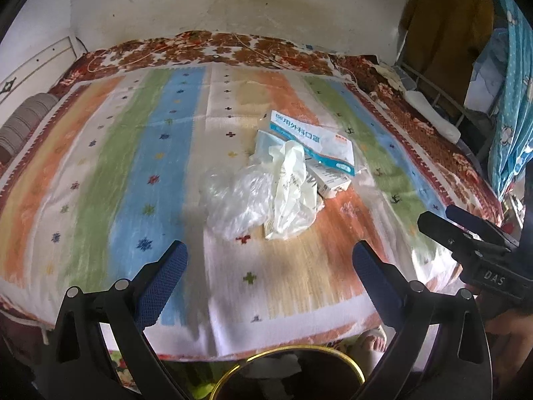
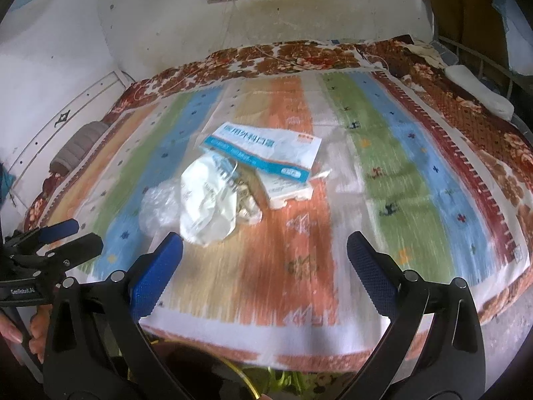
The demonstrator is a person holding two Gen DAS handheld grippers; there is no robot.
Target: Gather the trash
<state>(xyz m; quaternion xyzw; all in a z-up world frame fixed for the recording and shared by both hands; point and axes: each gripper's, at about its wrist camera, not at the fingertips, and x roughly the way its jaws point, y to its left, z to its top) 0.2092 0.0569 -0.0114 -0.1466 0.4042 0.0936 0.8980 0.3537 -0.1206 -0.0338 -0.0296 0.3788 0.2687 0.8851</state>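
A bed fills the room ahead of me, spread with a striped woven blanket (image 1: 100,173) in orange, green, blue and cream over a dark red floral cover, against a stained white wall. Nearest, below the bed's near edge, sits a dark round bin with a gold rim (image 1: 289,366). My left gripper (image 1: 269,280) has its blue-padded fingers (image 1: 160,283) spread as wide as they go, with nothing between them; my right gripper (image 2: 265,270) is just as wide and just as empty. Both hang over the blanket's near edge.

The trash lies in one heap around the middle of the bed, beyond both grippers: closest a crumpled clear plastic bag (image 1: 233,196), touching it a crumpled cream plastic bag (image 1: 289,186), then a small white cardboard box (image 1: 333,180), and farthest a flat white-and-blue printed packet (image 1: 313,140) resting partly on the box. The heap runs diagonally, from near-left to far-right. Straight ahead of my left fingers, it sits ahead and left of my right, so I judge the left gripper better lined up for the clear bag.
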